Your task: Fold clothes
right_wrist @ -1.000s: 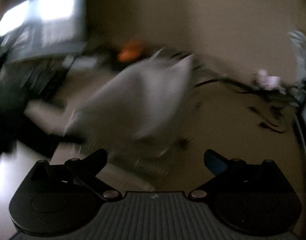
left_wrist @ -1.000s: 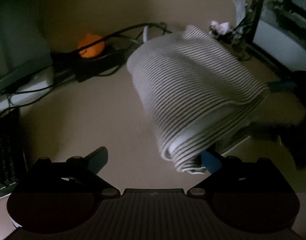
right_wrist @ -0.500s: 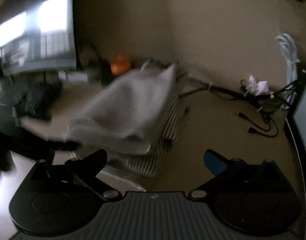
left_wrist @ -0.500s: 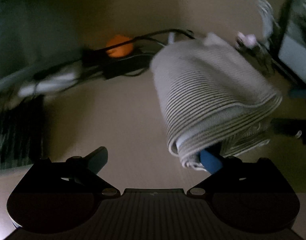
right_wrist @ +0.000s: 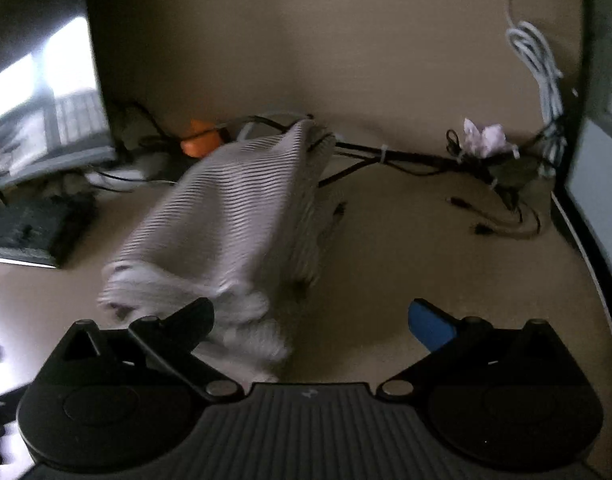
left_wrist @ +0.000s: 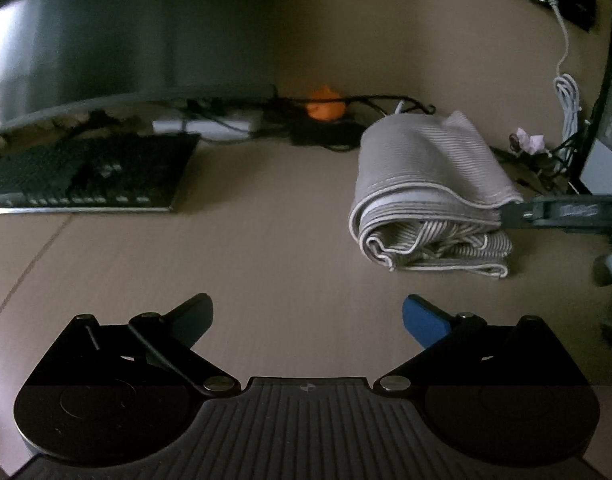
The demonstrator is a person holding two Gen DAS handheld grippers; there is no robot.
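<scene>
Striped cloth is lying folded in a thick bundle on the table, right of centre in the left wrist view, well ahead of the left tool, whose fingers are standing spread and empty. A dark bar is reaching in from the right to the bundle's edge. In the right wrist view, blurred, the cloth is sitting just ahead of the right tool, its jaws gaping wide, gripping nothing.
</scene>
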